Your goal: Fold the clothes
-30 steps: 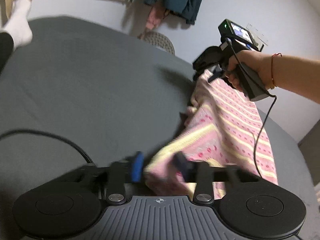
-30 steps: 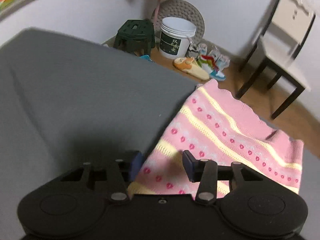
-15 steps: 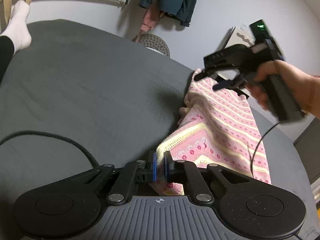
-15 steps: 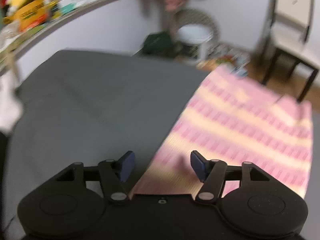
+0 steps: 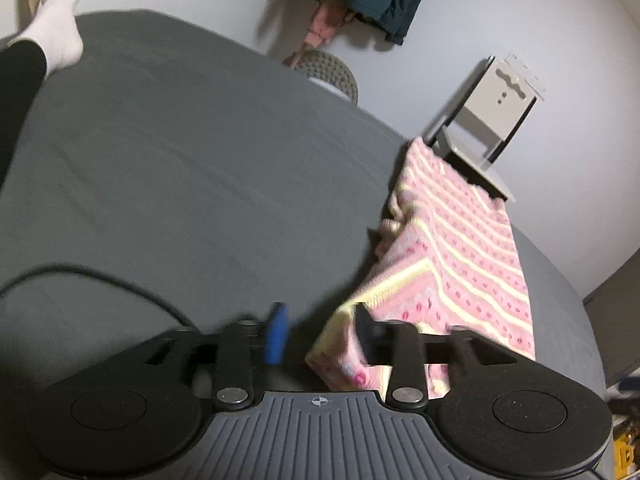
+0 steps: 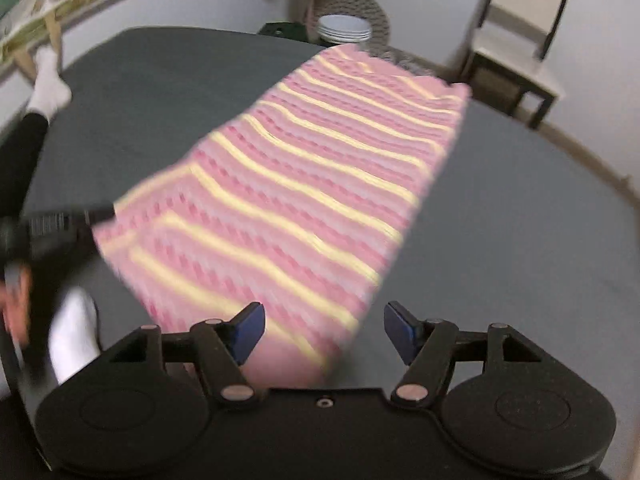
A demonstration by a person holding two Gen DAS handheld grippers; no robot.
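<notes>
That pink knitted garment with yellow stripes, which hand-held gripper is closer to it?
Left. The left hand-held gripper is open with the pink knitted garment corner lying against its right finger. The right hand-held gripper is open above the garment's near end, apparently not touching.

Two low views sharing garment (image 5: pixel 460 248)

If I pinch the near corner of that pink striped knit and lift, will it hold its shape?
Probably not. The pink striped knit lies limp on the grey sheet with bunched folds along its edge, so it would likely droop from the pinch. The textured knit looks grippy rather than slippery, and probably light.
</notes>
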